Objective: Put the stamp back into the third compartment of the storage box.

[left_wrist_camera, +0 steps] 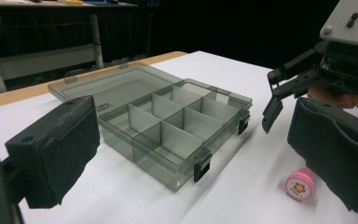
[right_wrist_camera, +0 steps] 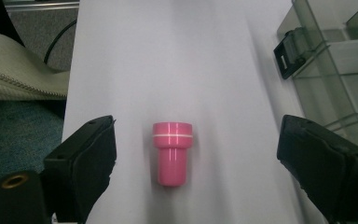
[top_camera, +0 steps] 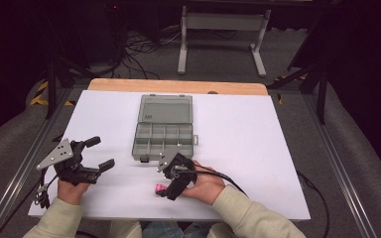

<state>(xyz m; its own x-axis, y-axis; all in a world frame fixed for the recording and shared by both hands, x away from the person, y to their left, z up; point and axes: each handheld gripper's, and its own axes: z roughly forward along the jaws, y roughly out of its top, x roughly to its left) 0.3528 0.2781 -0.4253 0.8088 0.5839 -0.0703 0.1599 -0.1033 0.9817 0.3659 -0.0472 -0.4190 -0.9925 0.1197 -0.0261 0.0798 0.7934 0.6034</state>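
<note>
Between the right gripper's (right_wrist_camera: 196,158) wide fingers lies a pink stamp (right_wrist_camera: 171,151); left gripper (top_camera: 101,152) gapes, flower face visible.

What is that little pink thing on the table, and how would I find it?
Start at the white table and find the open grey plastic box with small compartments in the middle. Come toward the person's near edge, to the right gripper, whose open jaws sit either side of a small pink stamp lying on its side. It is the one bright pink thing there, with a flower on its round end.
</note>
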